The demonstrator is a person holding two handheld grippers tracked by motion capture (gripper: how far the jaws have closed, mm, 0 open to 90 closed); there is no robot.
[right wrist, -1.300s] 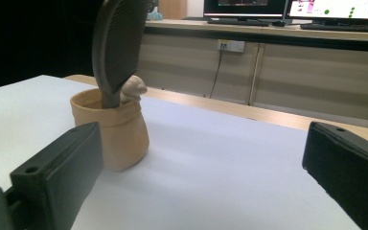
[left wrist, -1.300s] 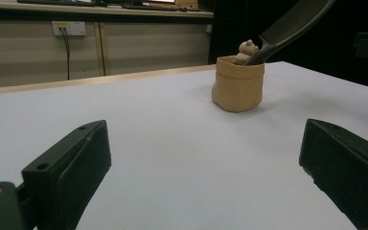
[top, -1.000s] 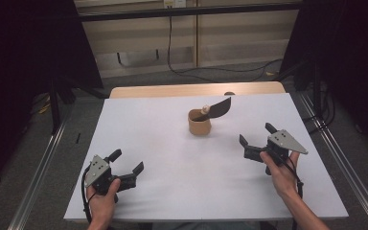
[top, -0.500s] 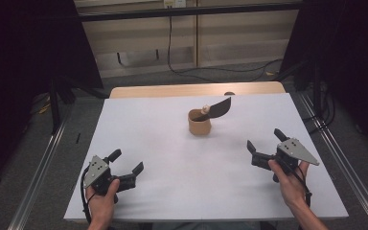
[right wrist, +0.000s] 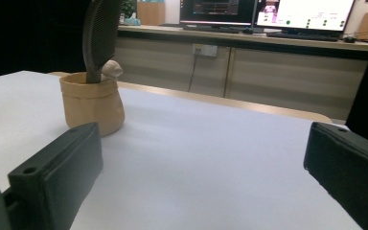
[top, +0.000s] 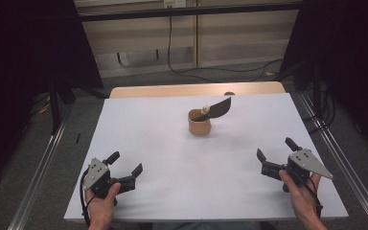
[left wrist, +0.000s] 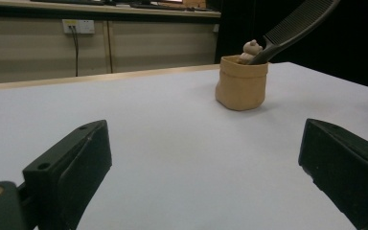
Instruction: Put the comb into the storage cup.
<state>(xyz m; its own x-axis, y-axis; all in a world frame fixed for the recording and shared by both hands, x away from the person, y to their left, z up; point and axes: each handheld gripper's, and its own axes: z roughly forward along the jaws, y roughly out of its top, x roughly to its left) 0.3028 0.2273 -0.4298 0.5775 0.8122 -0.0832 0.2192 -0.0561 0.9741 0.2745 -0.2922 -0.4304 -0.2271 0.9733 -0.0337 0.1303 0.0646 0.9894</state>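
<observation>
A small tan paper pouch [top: 200, 123] [left wrist: 241, 85] [right wrist: 92, 102] stands upright toward the back of the white table [top: 172, 153]. A black comb [top: 218, 108] [left wrist: 297, 25] [right wrist: 100, 28] leans out of it, beside a small beige figure [top: 204, 108] [left wrist: 251, 48] [right wrist: 111, 70]. My left gripper [top: 125, 166] rests open near the front left edge, held in a hand, nothing between its jaws. My right gripper [top: 276, 151] is open near the front right, also empty. Both point toward the pouch from well short of it.
A wooden tabletop edge [top: 196, 89] shows behind the white sheet. Metal rails [top: 38, 167] run along both sides of the table. Cabinets with a wall socket [left wrist: 78, 26] and monitors [right wrist: 268, 12] stand beyond.
My right gripper has drawn back toward the front right edge of the table, away from the pouch. The left gripper has stayed where it was.
</observation>
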